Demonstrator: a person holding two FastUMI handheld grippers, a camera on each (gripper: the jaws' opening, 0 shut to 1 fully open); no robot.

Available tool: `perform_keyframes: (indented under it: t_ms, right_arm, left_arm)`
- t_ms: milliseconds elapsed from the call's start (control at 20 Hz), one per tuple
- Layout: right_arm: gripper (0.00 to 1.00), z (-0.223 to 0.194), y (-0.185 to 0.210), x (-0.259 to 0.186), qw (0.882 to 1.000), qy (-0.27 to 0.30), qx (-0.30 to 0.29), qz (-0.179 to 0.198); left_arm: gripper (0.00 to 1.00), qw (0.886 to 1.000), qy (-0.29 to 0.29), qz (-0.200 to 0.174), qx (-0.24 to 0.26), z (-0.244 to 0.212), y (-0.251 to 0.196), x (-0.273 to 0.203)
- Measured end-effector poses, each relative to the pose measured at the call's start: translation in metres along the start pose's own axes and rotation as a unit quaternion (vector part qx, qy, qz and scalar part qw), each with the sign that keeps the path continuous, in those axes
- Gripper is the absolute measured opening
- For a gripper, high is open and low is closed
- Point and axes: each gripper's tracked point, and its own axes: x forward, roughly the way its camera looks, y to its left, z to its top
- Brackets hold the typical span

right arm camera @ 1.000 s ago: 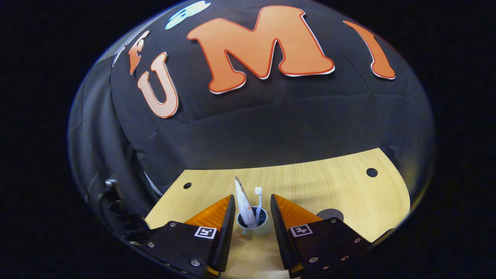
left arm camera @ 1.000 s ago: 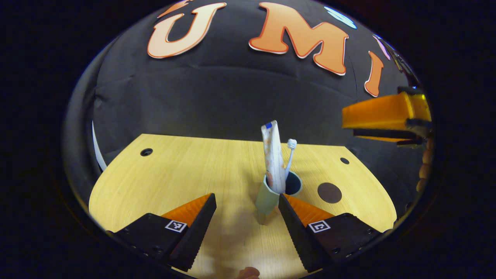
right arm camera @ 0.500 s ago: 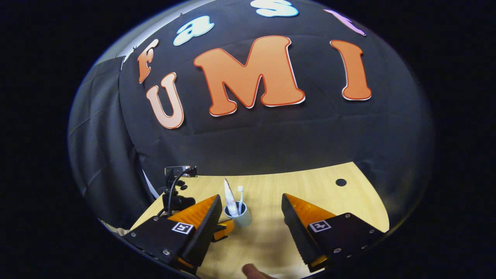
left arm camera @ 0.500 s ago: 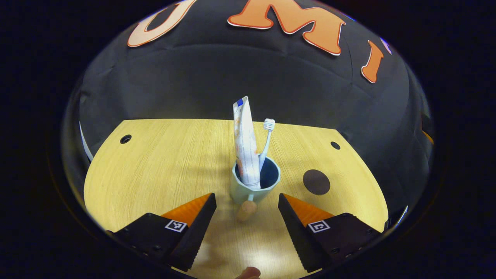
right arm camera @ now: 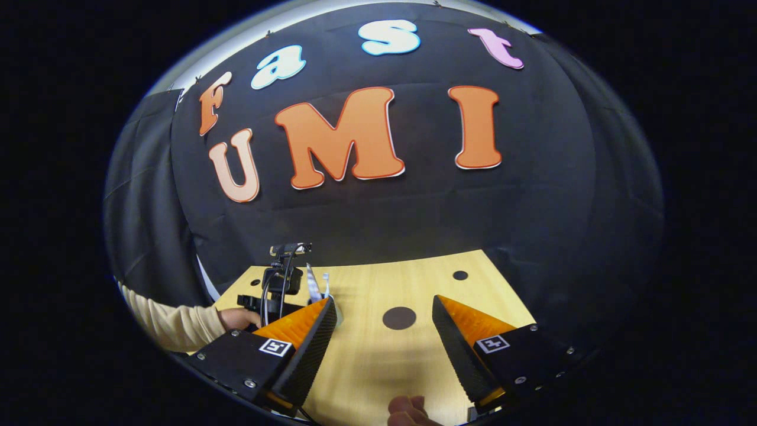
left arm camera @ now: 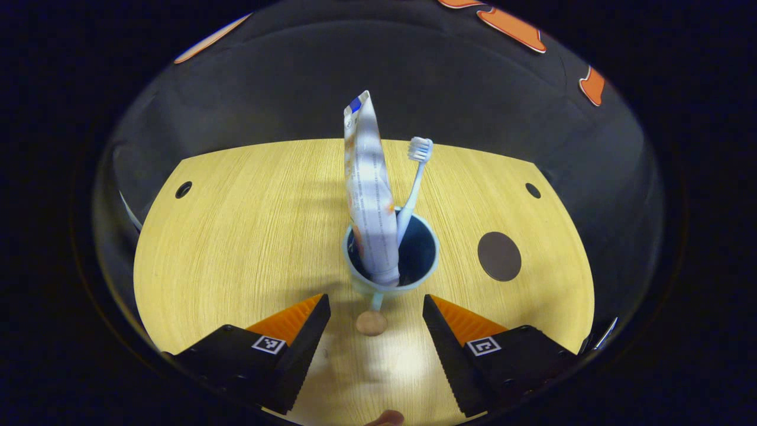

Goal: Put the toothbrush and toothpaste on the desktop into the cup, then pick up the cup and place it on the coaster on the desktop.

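The cup point(left arm camera: 391, 260) stands on the table point(left arm camera: 236, 236) with toothpaste point(left arm camera: 369, 195) and toothbrush point(left arm camera: 414, 183) upright inside, its handle toward my left gripper point(left arm camera: 374, 337). I have those jaws spread to straddle it; the right gripper point(right arm camera: 381, 331), also spread, waits near the coaster point(right arm camera: 399, 318).

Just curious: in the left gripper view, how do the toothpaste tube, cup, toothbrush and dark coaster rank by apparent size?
1. Toothpaste tube
2. Cup
3. Coaster
4. Toothbrush, partly hidden in the cup, so unsure against the coaster.

Bare desktop point(left arm camera: 248, 236) between cup point(left arm camera: 391, 260) and coaster point(left arm camera: 499, 255), seemingly unobstructed.
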Motion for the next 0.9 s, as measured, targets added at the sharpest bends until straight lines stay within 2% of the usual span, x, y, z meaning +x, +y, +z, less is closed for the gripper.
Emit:
perform_keyframes:
  t_ms: [100,200,300,400,450,500,650,900]
  right_arm:
    - [0.97,-0.007,-0.014,-0.016,1.000,0.001,0.000,-0.014]
    - [0.98,-0.014,-0.021,-0.026,1.000,0.003,0.002,-0.022]
    - [0.98,-0.021,-0.025,-0.034,1.000,0.006,-0.001,-0.028]
    - [0.98,-0.029,-0.027,-0.040,0.999,0.013,0.002,-0.029]
    - [0.98,-0.032,-0.026,-0.042,0.999,0.016,0.002,-0.029]
    - [0.98,-0.035,-0.027,-0.043,0.999,0.019,0.002,-0.030]
    - [0.98,-0.040,-0.028,-0.044,0.999,0.027,0.001,-0.031]
    - [0.98,-0.044,-0.030,-0.045,0.999,0.033,0.005,-0.034]
  left_arm:
    - [0.94,1.000,0.026,0.010,0.004,-0.001,0.001,0.007]
    - [0.86,0.998,0.054,0.019,-0.002,-0.006,0.002,0.008]
    - [0.83,0.997,0.072,0.008,-0.004,-0.008,-0.005,0.011]
    - [0.61,0.997,0.082,0.011,0.000,-0.008,-0.009,0.014]
    - [0.57,0.996,0.086,0.016,0.004,-0.007,-0.010,0.016]
    - [0.57,0.996,0.089,0.018,0.009,-0.005,-0.010,0.018]
    - [0.25,0.995,0.091,0.026,0.007,0.008,-0.012,0.023]
    - [0.23,0.996,0.089,0.025,0.021,0.044,-0.020,0.027]
